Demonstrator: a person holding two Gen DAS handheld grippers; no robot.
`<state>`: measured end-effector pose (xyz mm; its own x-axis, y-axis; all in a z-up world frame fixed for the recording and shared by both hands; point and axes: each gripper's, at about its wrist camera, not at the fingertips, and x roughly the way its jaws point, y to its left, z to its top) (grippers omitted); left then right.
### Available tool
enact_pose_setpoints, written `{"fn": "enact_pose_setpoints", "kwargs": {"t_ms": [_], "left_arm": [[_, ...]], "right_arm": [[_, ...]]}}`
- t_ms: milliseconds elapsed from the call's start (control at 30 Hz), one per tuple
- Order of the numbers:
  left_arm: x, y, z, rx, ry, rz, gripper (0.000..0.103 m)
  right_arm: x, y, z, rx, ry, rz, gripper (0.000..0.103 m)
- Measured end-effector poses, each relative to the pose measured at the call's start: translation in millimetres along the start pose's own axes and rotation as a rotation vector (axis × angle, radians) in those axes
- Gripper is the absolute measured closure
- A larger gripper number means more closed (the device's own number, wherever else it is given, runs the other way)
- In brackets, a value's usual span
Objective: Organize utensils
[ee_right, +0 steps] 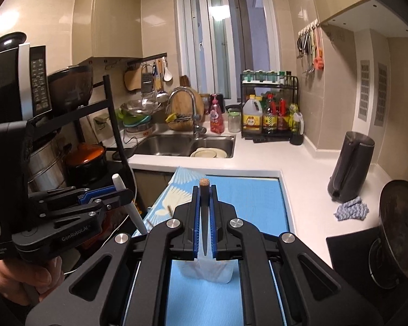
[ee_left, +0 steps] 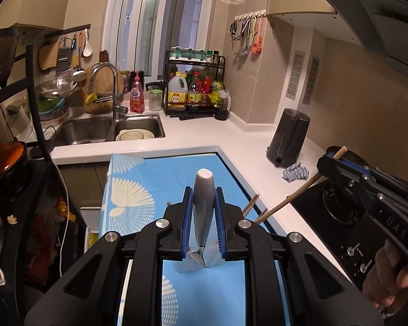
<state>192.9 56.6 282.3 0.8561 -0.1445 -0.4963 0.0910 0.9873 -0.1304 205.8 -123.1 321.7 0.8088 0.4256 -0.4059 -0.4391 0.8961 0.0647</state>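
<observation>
My left gripper [ee_left: 203,198] is shut on a grey-handled utensil [ee_left: 203,203], handle pointing up and away, its metal end down over a clear container [ee_left: 201,265] on the blue patterned mat [ee_left: 155,179]. My right gripper [ee_right: 204,198] is shut on a wooden chopstick [ee_right: 204,217], its tip lowered into the same clear container [ee_right: 206,270]. The right gripper also shows in the left wrist view [ee_left: 330,160] with the chopstick [ee_left: 293,198] slanting down. The left gripper shows in the right wrist view [ee_right: 114,193] with the pale handle [ee_right: 127,203]. Another chopstick [ee_left: 250,205] lies on the mat.
A white L-shaped counter [ee_right: 307,179] surrounds the mat. A black kettle [ee_right: 351,165] and blue rag [ee_right: 352,209] sit at the right, with a stove [ee_left: 348,217] nearer. A sink [ee_right: 187,144] with dishes and a bottle rack [ee_right: 269,108] stand at the back. A shelf with pots [ee_right: 84,160] is at the left.
</observation>
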Motion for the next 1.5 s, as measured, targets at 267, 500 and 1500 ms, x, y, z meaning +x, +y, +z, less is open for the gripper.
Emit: {"fn": "enact_pose_setpoints", "kwargs": {"t_ms": [267,500,1500], "left_arm": [[56.5,11.1,2.1,-0.025,0.010,0.003,0.087],[103.3,14.2,-39.7,-0.005,0.096,0.002,0.081],[32.9,0.7,-164.0,-0.046,0.021,0.075,0.020]], "right_arm": [[50.7,-10.4,-16.0,0.001,0.049,-0.039,0.097],[83.9,-15.9,-50.5,0.016,0.096,-0.029,0.089],[-5.5,-18.6,-148.1,0.050,-0.070,-0.163,0.010]]}}
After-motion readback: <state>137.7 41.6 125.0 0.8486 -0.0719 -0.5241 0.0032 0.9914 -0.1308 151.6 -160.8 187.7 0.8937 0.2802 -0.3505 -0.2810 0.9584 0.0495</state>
